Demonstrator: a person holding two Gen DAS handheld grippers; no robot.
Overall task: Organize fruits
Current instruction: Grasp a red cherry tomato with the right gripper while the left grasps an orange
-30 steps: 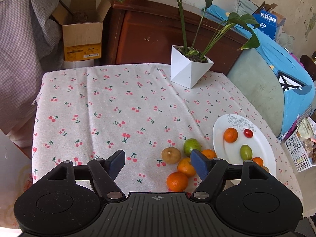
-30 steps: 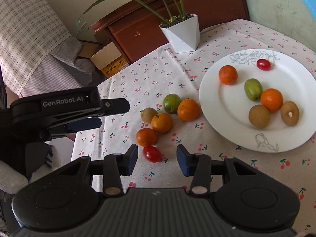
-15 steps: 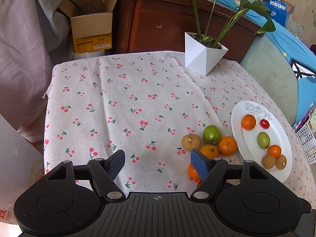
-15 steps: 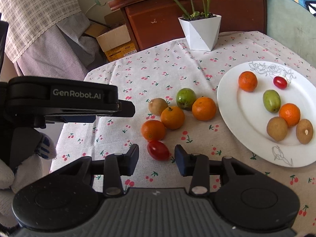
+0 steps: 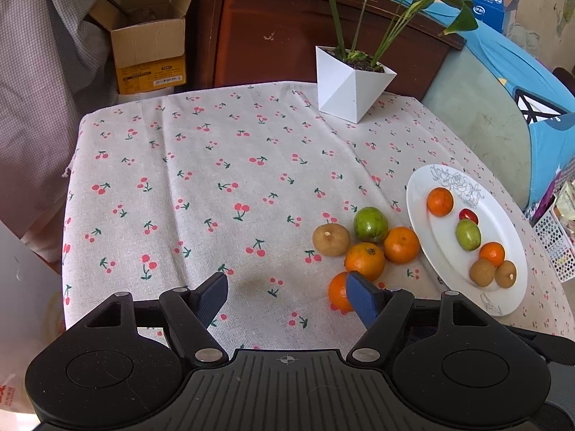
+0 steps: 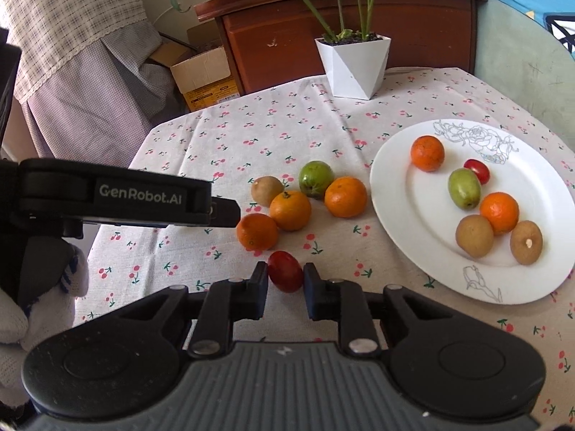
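My right gripper point(image 6: 285, 282) has its jaws closing on a red cherry tomato point(image 6: 285, 276) on the cloth, and both pads touch its sides. Just beyond it lie three oranges point(image 6: 289, 210), a green fruit point(image 6: 316, 179) and a brown fruit point(image 6: 266, 190). At the right, a white plate point(image 6: 406, 215) holds several fruits, among them a second red tomato point(image 6: 477, 171). My left gripper point(image 5: 287, 294) hangs open over bare cloth with nothing between its fingers; its right finger covers part of the nearest orange point(image 5: 337, 292).
A white plant pot point(image 6: 354, 66) stands at the table's far edge before a wooden cabinet point(image 6: 359, 18). A cardboard box point(image 5: 149, 50) sits on the floor at far left. The cherry-print cloth point(image 5: 215, 179) lies bare to the left. A gloved hand point(image 6: 43, 287) holds the left gripper.
The right gripper's fingers have drawn together onto the red tomato, which lay loose between them before. The left gripper has stayed open and turned slightly.
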